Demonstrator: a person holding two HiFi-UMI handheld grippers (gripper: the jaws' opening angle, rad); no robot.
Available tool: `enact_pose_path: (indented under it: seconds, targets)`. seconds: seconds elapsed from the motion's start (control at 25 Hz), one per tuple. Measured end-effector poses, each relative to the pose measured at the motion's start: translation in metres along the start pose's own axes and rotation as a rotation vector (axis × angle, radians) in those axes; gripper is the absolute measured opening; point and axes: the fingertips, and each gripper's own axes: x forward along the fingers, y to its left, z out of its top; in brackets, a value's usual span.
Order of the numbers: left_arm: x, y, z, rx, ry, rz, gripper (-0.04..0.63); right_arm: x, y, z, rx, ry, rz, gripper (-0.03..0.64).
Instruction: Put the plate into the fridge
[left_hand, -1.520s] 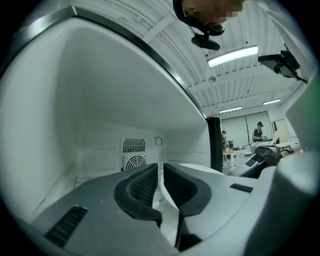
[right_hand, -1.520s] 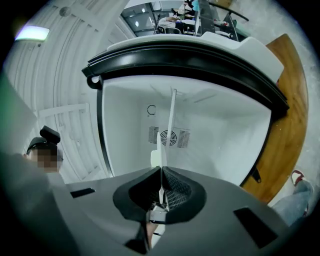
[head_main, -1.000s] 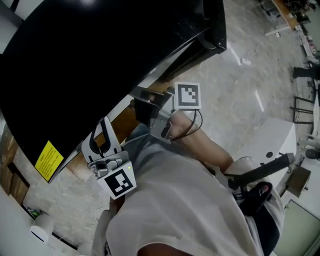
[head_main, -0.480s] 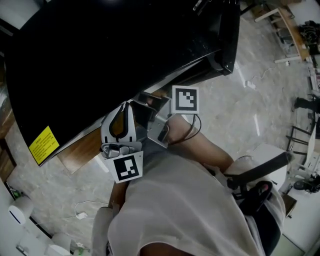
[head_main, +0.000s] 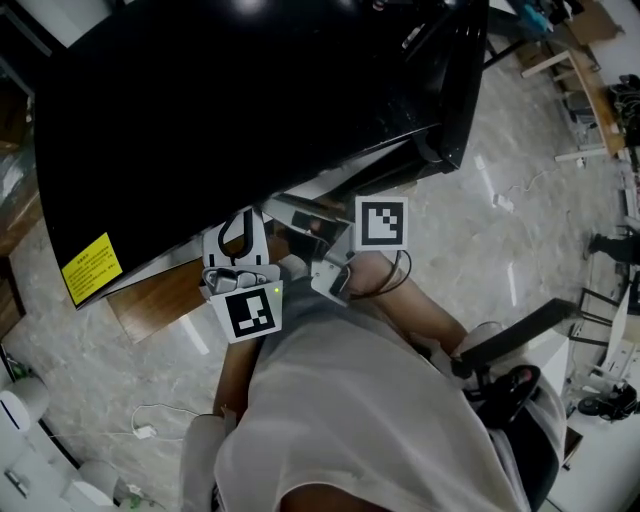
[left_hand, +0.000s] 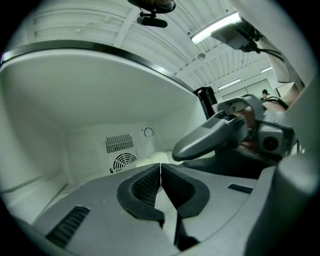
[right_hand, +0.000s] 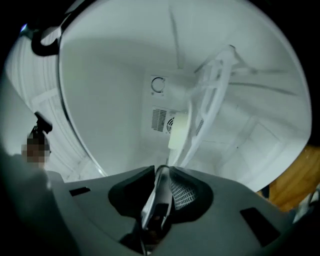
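Two states: left tongs (left_hand: 160, 167) pressed together, empty; right tongs (right_hand: 161, 170) opening around thin glossy plate (right_hand: 159, 192) (white).

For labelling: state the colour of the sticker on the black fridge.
The sticker is yellow, clearest in the head view.

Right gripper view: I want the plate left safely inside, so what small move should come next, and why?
Probably let the right gripper finish opening before it draws straight back. Its jaws are opening with the rim of the plate between them, well inside the white fridge. The left gripper is shut on nothing, so it gives the plate no support.
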Motion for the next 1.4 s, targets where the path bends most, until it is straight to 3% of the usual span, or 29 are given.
enact_pose_path:
  seconds: [0.12, 0.2, 0.28, 0.36, 0.44, 0.52, 0.68, 0.96, 1.16, 1.24, 1.4]
  targets:
    - [0.002, 0.008, -0.004, -0.047, 0.001, 0.044, 0.020, -0.009, 0.001, -0.007, -0.185, 0.043, -0.061, 0.050]
    - [0.006, 0.005, -0.008, -0.063, 0.002, 0.044, 0.020, -0.019, -0.008, 0.003, -0.390, 0.033, -0.160, 0.033]
    - [0.010, 0.000, -0.012, -0.087, 0.001, 0.032, 0.020, -0.034, -0.016, 0.025, -0.671, 0.001, -0.338, 0.028]
    - [0.006, 0.003, -0.010, -0.106, -0.002, 0.031, 0.020, -0.047, -0.017, 0.049, -0.962, -0.044, -0.573, 0.023]
    - [0.000, 0.008, -0.003, -0.114, -0.006, 0.036, 0.020, -0.051, -0.018, 0.065, -1.156, -0.040, -0.765, 0.021]
    - [-0.003, 0.011, 0.005, -0.109, -0.015, 0.039, 0.020, -0.046, -0.023, 0.069, -1.192, -0.004, -0.821, 0.021]
    - [-0.004, 0.011, 0.007, -0.119, -0.008, 0.048, 0.020, -0.030, -0.025, 0.068, -1.184, 0.031, -0.798, 0.018]
    - [-0.020, 0.030, -0.005, -0.123, 0.037, 0.083, 0.020, -0.008, -0.016, 0.053, -1.203, 0.016, -0.713, 0.018]
    - [-0.041, 0.022, -0.020, -0.187, 0.040, 0.106, 0.020, -0.013, -0.012, 0.025, -1.233, -0.014, -0.635, 0.018]
    - [-0.054, 0.004, -0.018, -0.218, 0.053, 0.115, 0.020, -0.026, -0.009, 0.007, -1.242, -0.004, -0.602, 0.018]
    - [-0.071, -0.073, -0.013, -0.240, 0.052, 0.146, 0.020, -0.096, -0.011, -0.020, -1.274, -0.004, -0.539, 0.018]
